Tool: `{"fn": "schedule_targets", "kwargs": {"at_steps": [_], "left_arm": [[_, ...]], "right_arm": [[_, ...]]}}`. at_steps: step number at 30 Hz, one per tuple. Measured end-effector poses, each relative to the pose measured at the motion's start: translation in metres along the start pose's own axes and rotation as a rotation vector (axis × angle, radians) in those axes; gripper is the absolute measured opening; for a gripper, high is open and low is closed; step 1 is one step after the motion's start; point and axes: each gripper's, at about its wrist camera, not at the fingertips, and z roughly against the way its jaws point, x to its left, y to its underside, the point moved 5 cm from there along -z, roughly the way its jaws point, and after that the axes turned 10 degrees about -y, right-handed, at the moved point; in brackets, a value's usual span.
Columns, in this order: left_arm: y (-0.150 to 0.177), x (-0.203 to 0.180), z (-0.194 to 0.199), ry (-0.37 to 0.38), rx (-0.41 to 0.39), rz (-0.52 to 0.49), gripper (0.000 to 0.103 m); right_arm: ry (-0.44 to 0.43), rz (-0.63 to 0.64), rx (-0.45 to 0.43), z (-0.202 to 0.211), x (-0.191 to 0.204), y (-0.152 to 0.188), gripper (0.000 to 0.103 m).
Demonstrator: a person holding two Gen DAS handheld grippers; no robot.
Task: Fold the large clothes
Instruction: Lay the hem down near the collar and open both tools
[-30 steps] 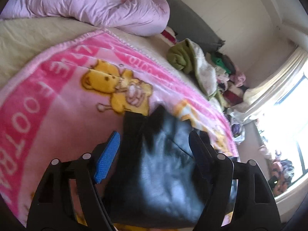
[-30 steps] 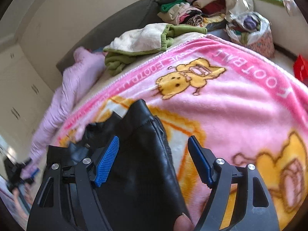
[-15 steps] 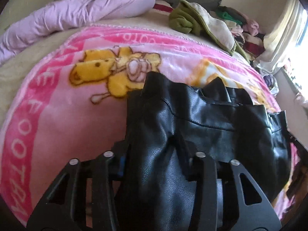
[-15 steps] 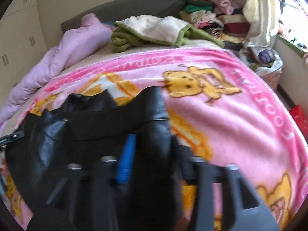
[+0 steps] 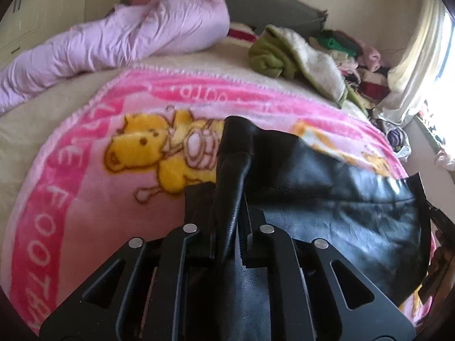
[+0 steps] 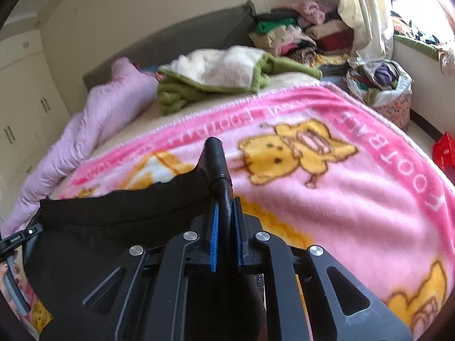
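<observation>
Both grippers are clamped down now. The left gripper (image 5: 227,221) has its fingers pinched tight on a raised fold of the black leather garment (image 5: 327,193), and the fold stands up between them like a ridge running straight ahead. From there the garment stretches off to that gripper's right in one broad, shiny sheet across the pink blanket (image 5: 85,184).

Over on the other side, the right gripper (image 6: 226,227) is squeezed just as hard, its blue pads (image 6: 213,238) pressed onto a narrow strip of the same garment (image 6: 113,227). The rounded corner of that strip pokes up just beyond the fingertips. The rest of the black cloth spreads away to this gripper's left, dull side showing, lying over the blanket (image 6: 355,199).

The blanket with its yellow bears covers the bed under both grippers. Well ahead of the left gripper, a crumpled lilac duvet (image 5: 128,39) lies along the far side. Ahead and to the right sits a green and cream fleece (image 5: 293,54), bunched up, with a heap of mixed clothes (image 5: 355,56) behind it near the pale curtain (image 5: 418,62). In the right wrist view, ahead and far to the right, a bag stuffed with clothes (image 6: 381,91) stands just beside the bed, close under the curtain.
</observation>
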Motion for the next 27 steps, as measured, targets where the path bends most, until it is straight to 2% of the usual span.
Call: {"fn": "schedule_targets", "kwargs": {"at_steps": [5,10,13,17,18,19,20,21,23,25,27], "left_arm": [[0.014,-0.002,-0.022,-0.057,0.022,-0.057,0.013],[0.023,0.0,-0.032,-0.072,0.036,-0.071,0.019],[0.024,0.0,-0.032,-0.098,0.03,-0.084,0.026],[0.025,-0.002,-0.026,-0.131,0.011,-0.106,0.03],[0.024,-0.002,-0.024,-0.139,0.003,-0.11,0.035],[0.024,-0.002,-0.022,-0.147,-0.003,-0.115,0.045],[0.024,-0.003,-0.018,-0.156,-0.006,-0.12,0.051],[0.025,-0.003,-0.015,-0.159,-0.007,-0.125,0.055],[0.027,-0.004,-0.01,-0.157,-0.008,-0.133,0.058],[0.03,-0.002,-0.005,-0.162,-0.008,-0.134,0.07],[0.035,0.006,0.003,-0.169,-0.006,-0.122,0.072]], "right_arm": [[0.036,-0.022,0.038,-0.018,-0.013,0.015,0.008],[0.067,-0.014,0.06,-0.027,-0.017,0.026,0.009],[0.098,-0.005,0.079,-0.03,-0.017,0.029,0.013],[0.118,-0.007,0.083,-0.025,-0.018,0.03,0.025],[0.123,-0.009,0.08,-0.021,-0.018,0.031,0.036],[0.134,-0.01,0.078,-0.019,-0.019,0.03,0.04],[0.139,-0.009,0.071,-0.012,-0.018,0.031,0.042],[0.133,-0.009,0.068,-0.008,-0.017,0.032,0.045],[0.115,0.001,0.051,0.005,-0.011,0.035,0.049],[0.075,0.028,0.026,0.022,0.002,0.041,0.053],[0.026,0.059,0.011,0.038,0.018,0.049,0.055]]}}
